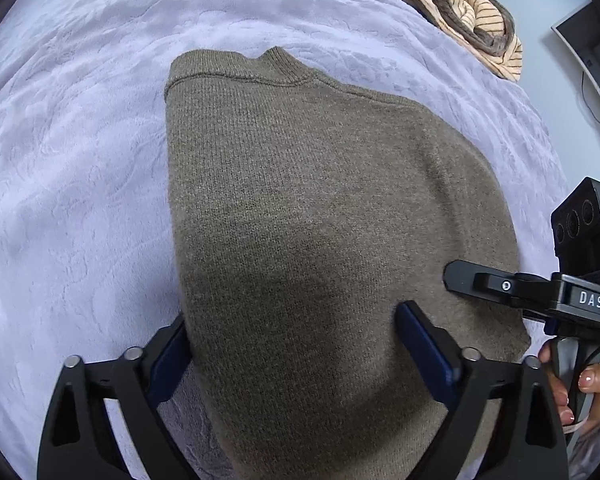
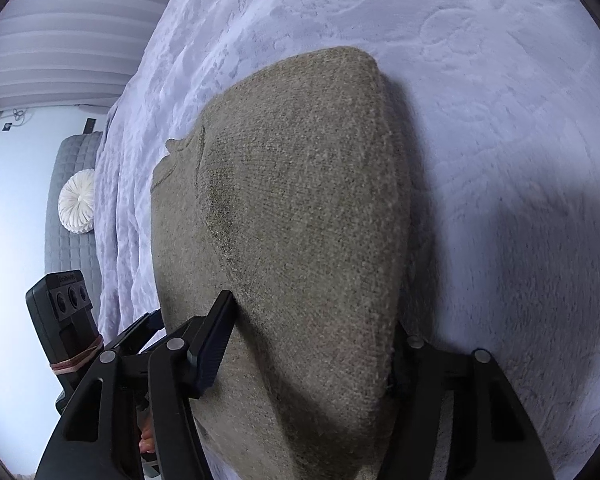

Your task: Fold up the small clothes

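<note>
Olive-brown knit sweater (image 1: 320, 208), folded into a narrow panel, lies on a bed covered by a pale lavender embossed plush blanket (image 1: 72, 168); its ribbed collar (image 1: 278, 60) points away from the left wrist camera. Left gripper (image 1: 292, 344): jaws set wide, straddling the near end of the sweater, one blue pad at its left edge, the other lying on the knit; whether the pads press on the fabric cannot be told. Right gripper (image 2: 312, 344): jaws about half spread with the near end of the sweater between them, one finger resting on top of the knit, the other hidden beneath the cloth's edge; a firm grip cannot be confirmed. Striped cream-and-brown garment (image 1: 472, 20) lies crumpled at the bed's far corner. Round white cushion (image 2: 77, 202) rests against a grey quilted chair (image 2: 66, 208) beside the bed.
</note>
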`<state>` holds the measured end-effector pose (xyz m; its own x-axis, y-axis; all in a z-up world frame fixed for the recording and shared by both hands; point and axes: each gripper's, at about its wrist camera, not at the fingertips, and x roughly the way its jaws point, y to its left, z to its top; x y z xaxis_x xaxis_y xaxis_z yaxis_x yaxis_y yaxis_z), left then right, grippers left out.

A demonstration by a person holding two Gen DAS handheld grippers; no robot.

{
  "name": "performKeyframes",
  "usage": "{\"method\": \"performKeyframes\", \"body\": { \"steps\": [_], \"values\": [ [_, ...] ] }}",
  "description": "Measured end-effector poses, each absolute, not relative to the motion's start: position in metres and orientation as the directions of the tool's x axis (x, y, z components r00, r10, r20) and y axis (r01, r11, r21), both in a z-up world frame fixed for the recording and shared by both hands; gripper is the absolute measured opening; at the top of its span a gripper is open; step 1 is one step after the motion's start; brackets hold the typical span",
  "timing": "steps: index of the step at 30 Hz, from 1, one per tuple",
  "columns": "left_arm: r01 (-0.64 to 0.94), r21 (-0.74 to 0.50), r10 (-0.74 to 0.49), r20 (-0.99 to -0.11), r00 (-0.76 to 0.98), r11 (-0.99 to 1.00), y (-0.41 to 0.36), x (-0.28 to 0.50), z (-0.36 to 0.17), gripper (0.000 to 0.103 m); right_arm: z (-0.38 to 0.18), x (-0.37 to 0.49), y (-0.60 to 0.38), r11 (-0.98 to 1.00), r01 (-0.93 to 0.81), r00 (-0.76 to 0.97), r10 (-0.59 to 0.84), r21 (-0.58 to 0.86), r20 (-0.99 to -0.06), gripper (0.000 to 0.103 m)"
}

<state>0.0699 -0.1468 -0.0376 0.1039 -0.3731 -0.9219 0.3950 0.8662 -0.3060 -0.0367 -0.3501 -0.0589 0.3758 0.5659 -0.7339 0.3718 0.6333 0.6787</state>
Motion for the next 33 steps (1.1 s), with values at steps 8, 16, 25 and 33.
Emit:
{"method": "performKeyframes", "body": {
  "steps": [8, 16, 25, 33],
  "values": [
    [0.411, -0.419, -0.499, -0.86, 0.106, 0.81, -0.111, 0.063, 0.0, 0.043, -0.023, -0.049, -0.345, 0.57, 0.333, 0.478, 0.585, 0.751, -0.655, 0.031],
    [0.416, -0.471, -0.561, -0.819, 0.121, 0.778, -0.058, 0.037, 0.058, 0.043, 0.024, -0.067, -0.311, 0.478, 0.254, 0.507, 0.674, 0.841, -0.537, 0.031],
    [0.355, -0.467, -0.515, -0.856, 0.049, 0.81, 0.038, -0.022, 0.062, 0.043, 0.013, -0.115, -0.234, 0.383, 0.284, 0.454, 0.754, 0.879, -0.475, 0.031],
    [0.249, -0.23, -0.259, -0.962, 0.088, 0.941, 0.101, -0.069, 0.001, 0.044, -0.048, -0.14, -0.199, 0.551, 0.412, 0.347, 0.642, 0.726, -0.684, 0.036]
  ]
}}
